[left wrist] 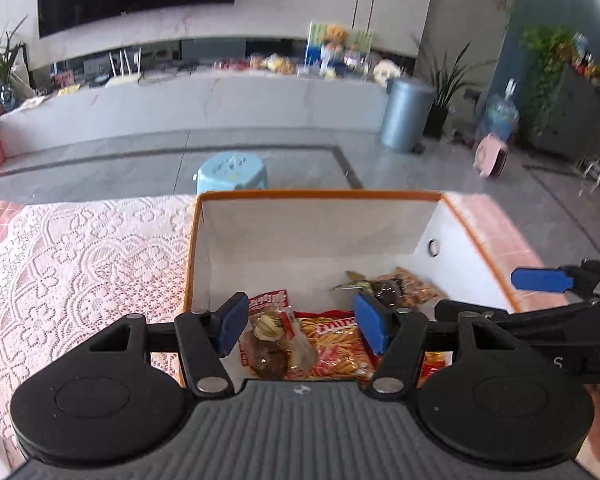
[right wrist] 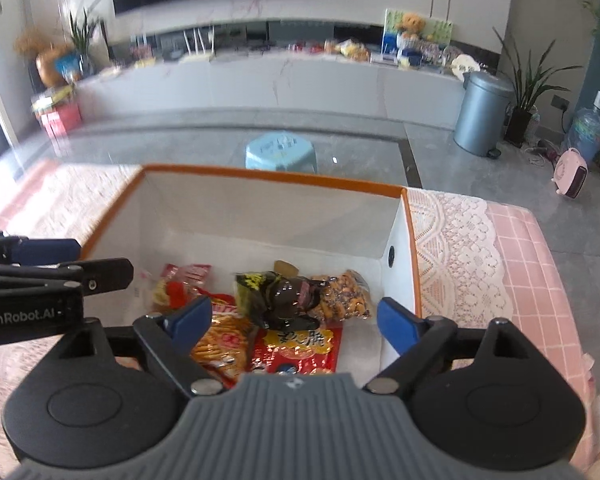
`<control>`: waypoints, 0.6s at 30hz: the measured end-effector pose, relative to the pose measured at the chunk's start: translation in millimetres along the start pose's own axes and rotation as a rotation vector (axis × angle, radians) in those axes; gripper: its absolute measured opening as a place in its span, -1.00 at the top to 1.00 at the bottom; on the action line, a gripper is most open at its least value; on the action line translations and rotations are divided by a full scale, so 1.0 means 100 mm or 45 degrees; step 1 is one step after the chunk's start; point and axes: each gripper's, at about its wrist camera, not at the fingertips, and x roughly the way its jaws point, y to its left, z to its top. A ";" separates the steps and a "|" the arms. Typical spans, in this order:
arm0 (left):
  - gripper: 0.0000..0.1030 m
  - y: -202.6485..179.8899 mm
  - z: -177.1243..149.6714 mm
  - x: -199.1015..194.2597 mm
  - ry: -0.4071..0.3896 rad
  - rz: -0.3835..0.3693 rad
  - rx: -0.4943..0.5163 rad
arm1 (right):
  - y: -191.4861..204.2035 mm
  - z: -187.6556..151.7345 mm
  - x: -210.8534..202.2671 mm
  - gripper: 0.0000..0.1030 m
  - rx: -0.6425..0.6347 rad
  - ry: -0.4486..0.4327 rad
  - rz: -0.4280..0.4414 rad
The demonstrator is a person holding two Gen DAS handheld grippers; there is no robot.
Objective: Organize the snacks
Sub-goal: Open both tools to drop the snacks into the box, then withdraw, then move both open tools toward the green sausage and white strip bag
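The left claw's grey ribbed body (left wrist: 300,432) hides the near ends of the orange striped stick-snack bag (left wrist: 336,348). Small packets on the long white counter (right wrist: 260,80) are too blurred to identify.

a surface (right wrist: 528,256) covered by a pink checked cloth, with a white lace cloth (left wrist: 80,256) laid over it. standing directly on the lace is an open white box (right wrist: 268,178) with an orange rim.
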 end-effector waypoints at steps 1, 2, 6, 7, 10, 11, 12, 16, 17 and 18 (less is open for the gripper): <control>-0.39 -0.01 -0.03 -0.06 -0.014 -0.008 -0.005 | 0.00 -0.05 -0.07 -0.79 0.014 -0.020 0.009; -0.39 -0.02 -0.06 -0.12 -0.028 -0.017 -0.010 | 0.00 -0.10 -0.15 -0.81 0.025 -0.041 0.009; -0.39 -0.09 -0.22 -0.36 -0.089 -0.014 0.007 | 0.06 -0.33 -0.44 -0.91 0.012 -0.165 -0.100; -0.39 -0.11 -0.26 -0.41 -0.105 -0.009 0.011 | 0.08 -0.40 -0.50 -0.93 0.006 -0.197 -0.111; -0.39 -0.19 -0.41 -0.58 -0.148 -0.010 0.035 | 0.12 -0.61 -0.69 -0.93 -0.001 -0.277 -0.137; -0.39 -0.21 -0.45 -0.62 -0.157 -0.008 0.049 | 0.13 -0.68 -0.74 -0.93 0.001 -0.294 -0.157; -0.38 -0.23 -0.50 -0.67 -0.167 -0.006 0.063 | 0.14 -0.75 -0.80 -0.93 0.003 -0.309 -0.176; -0.30 -0.28 -0.72 -0.76 -0.176 -0.010 0.085 | 0.19 -1.03 -0.96 -0.93 0.038 -0.329 -0.189; -0.30 -0.28 -0.77 -0.77 -0.174 -0.009 0.080 | 0.20 -1.10 -0.98 -0.93 0.048 -0.323 -0.181; -0.29 -0.28 -0.81 -0.77 -0.174 -0.007 0.077 | 0.22 -1.18 -1.01 -0.93 0.055 -0.315 -0.174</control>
